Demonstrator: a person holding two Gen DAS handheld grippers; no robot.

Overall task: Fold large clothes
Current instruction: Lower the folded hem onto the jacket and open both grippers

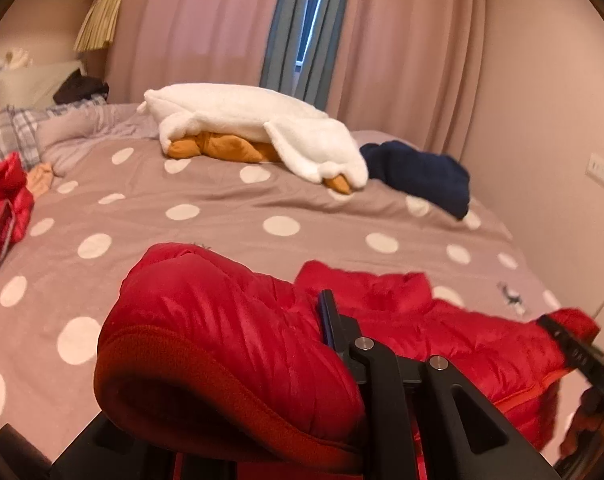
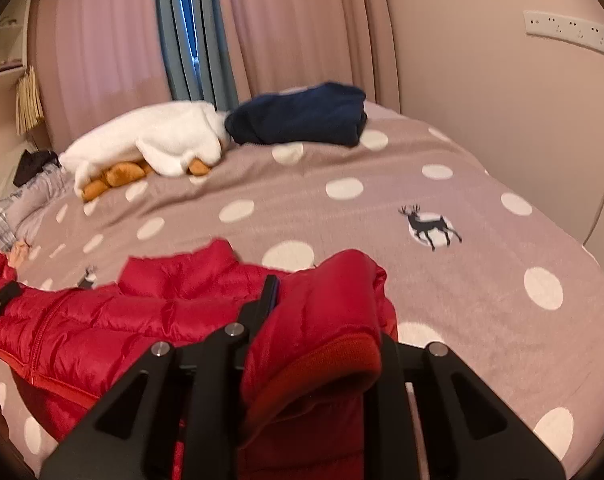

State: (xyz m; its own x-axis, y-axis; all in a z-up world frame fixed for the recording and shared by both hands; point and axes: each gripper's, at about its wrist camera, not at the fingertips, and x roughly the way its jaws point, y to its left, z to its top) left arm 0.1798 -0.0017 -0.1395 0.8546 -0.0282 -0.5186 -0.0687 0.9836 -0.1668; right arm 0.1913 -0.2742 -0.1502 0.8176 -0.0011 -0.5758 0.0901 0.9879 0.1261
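Red jacket (image 1: 230, 332) cuffs clamped; both jaws angled downward

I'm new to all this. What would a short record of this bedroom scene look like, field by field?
Setting: bed with a dotted blanket
Garment being handled: red puffer jacket, spread across the blanket
Left gripper: shut on one jacket cuff
Right gripper: shut on the other cuff
Further back: white plush toy, navy garment
At the left edge: second red jacket
Fold: not yet made
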